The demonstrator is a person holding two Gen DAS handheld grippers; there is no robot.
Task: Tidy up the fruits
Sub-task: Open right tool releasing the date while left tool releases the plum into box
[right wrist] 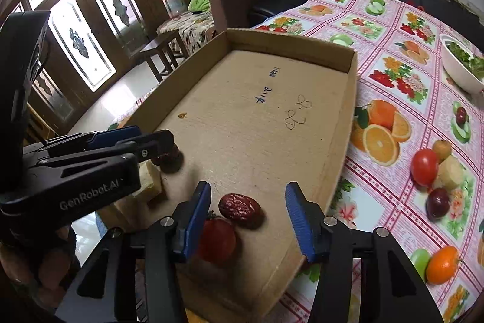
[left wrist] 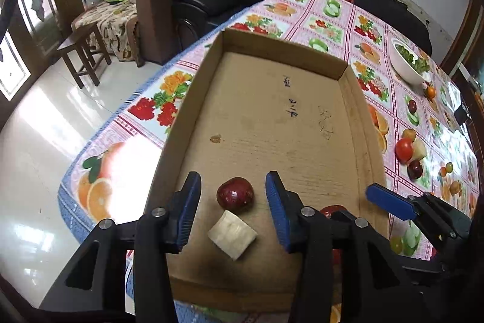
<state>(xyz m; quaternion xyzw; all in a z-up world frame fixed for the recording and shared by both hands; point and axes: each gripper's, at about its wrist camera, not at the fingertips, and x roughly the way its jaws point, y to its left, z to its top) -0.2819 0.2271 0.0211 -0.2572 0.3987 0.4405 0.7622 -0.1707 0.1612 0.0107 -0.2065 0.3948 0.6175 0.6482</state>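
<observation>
Tomato (right wrist: 218,241): partly hidden behind right tool's (right wrist: 246,220) finger. Pale chunk (right wrist: 151,180): mostly covered by left tool (right wrist: 142,146). White bowl (right wrist: 462,71): cut off at frame edge.

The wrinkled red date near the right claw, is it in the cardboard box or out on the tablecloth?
In. The date lies on the cardboard box floor, beside a tomato.

Matt brown cardboard tray (right wrist: 341,123), wrinkled glossy date (right wrist: 240,209) (dried-looking), shiny plastic tablecloth (right wrist: 393,50) w/ fruit print.
</observation>
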